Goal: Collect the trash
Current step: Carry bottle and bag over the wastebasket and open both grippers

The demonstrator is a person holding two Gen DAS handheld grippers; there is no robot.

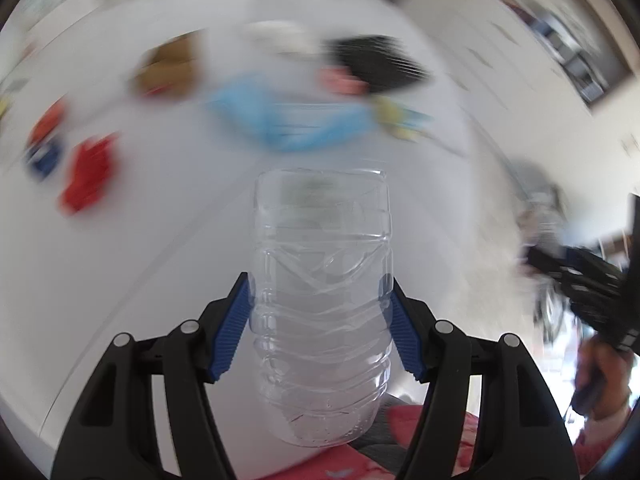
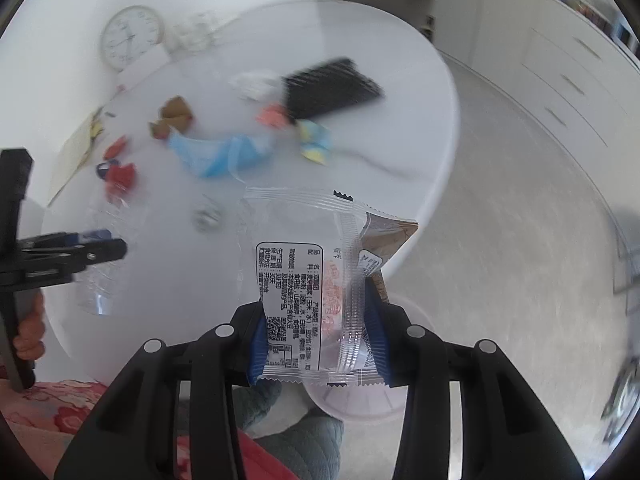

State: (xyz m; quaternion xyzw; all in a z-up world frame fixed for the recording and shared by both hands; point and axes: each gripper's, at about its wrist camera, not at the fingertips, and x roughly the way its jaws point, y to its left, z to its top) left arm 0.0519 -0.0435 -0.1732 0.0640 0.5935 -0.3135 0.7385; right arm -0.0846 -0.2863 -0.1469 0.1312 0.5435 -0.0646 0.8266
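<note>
My left gripper [image 1: 320, 300] is shut on a clear empty plastic bottle [image 1: 322, 280], held above the white round table [image 1: 160, 220]. It also shows in the right wrist view [image 2: 96, 246] at the left, with the bottle [image 2: 100, 280] faint. My right gripper [image 2: 318, 332] is shut on a clear printed snack wrapper [image 2: 308, 276], held above the table's near edge. More trash lies on the table: a blue face mask [image 2: 216, 152], red wrappers [image 2: 120, 176], a brown wrapper [image 2: 172, 118], a pink scrap [image 2: 272, 116] and a yellow-blue wrapper [image 2: 316, 142].
A black keyboard-like slab [image 2: 332, 86], a white crumpled piece [image 2: 256, 84] and a round clock [image 2: 130, 36] sit at the table's far side. A small metal piece [image 2: 206, 218] lies mid-table. Grey carpet [image 2: 520, 240] and white drawers [image 2: 572, 80] are to the right.
</note>
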